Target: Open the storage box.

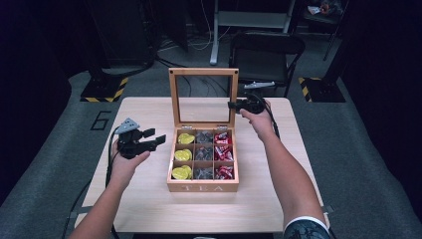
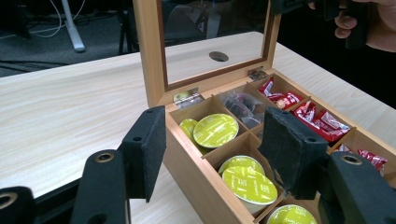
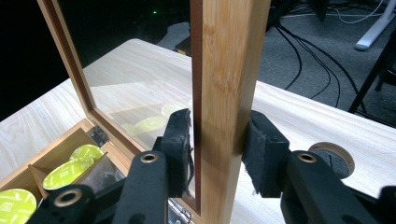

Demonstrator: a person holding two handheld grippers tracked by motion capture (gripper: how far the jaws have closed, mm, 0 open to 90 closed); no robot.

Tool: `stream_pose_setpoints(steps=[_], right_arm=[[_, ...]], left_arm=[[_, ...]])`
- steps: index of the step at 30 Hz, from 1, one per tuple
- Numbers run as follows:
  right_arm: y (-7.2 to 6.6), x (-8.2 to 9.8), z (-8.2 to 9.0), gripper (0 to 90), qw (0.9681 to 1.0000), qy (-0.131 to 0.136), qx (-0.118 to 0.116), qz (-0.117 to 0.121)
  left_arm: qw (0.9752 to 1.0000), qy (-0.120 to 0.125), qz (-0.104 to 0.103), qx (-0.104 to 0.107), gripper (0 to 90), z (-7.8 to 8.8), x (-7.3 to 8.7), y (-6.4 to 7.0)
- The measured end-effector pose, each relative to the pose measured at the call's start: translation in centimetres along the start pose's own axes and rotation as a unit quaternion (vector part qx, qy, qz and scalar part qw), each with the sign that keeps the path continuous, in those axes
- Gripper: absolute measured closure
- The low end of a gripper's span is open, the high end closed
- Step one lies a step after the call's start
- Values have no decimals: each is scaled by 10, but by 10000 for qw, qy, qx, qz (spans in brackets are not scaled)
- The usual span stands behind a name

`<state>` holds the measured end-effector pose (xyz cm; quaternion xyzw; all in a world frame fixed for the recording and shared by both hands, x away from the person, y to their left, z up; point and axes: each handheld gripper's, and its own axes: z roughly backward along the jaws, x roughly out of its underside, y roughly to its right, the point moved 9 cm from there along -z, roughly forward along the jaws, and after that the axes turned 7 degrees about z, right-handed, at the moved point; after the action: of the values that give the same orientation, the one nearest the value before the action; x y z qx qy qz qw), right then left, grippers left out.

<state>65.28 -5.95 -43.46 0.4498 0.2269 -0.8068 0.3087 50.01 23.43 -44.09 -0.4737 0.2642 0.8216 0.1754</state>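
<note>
A wooden tea box (image 1: 201, 188) stands mid-table with its glass lid (image 1: 203, 71) upright. Its left column holds yellow capsules (image 1: 182, 155), the middle dark packets (image 1: 203, 154), the right red packets (image 1: 224, 152). My right gripper (image 1: 233, 105) reaches the lid's right side; its jaws (image 3: 217, 126) straddle the lid's wooden frame (image 3: 229, 70), slightly open with the pads just off the wood. My left gripper (image 1: 155, 137) hovers left of the box, open and empty. Along its jaws (image 2: 215, 121) I see the box's left wall (image 2: 187, 158) and yellow capsules (image 2: 243, 184).
The box sits on a light wooden table (image 1: 144, 204) with bare room to its left, right and front. A round cable hole (image 3: 334, 156) lies behind the lid. A black folding chair (image 1: 266, 50) stands beyond the table's far edge.
</note>
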Motion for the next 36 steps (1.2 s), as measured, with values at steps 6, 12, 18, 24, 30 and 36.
stream_pose_setpoints(steps=[6,12,18,24,30,36], right_arm=[[-1,-1,6,580,9999,16,115,22],[2,1,18,549,9997,-16,245,-28],[-2,-2,31,530,9995,65,310,76],[-17,-4,42,523,9992,20,256,309],[-29,-3,50,533,9991,64,168,386],[-43,0,60,474,9990,69,210,390]], left_arm=[[10000,-19,-4,-19,393,-1,2,0],[10000,-11,-42,-34,394,-1,2,2],[10000,-11,-26,-65,394,-2,2,3],[10000,11,13,-62,400,-2,4,3],[9999,-6,46,-95,407,-1,7,0],[9999,13,97,-137,408,0,10,-2]])
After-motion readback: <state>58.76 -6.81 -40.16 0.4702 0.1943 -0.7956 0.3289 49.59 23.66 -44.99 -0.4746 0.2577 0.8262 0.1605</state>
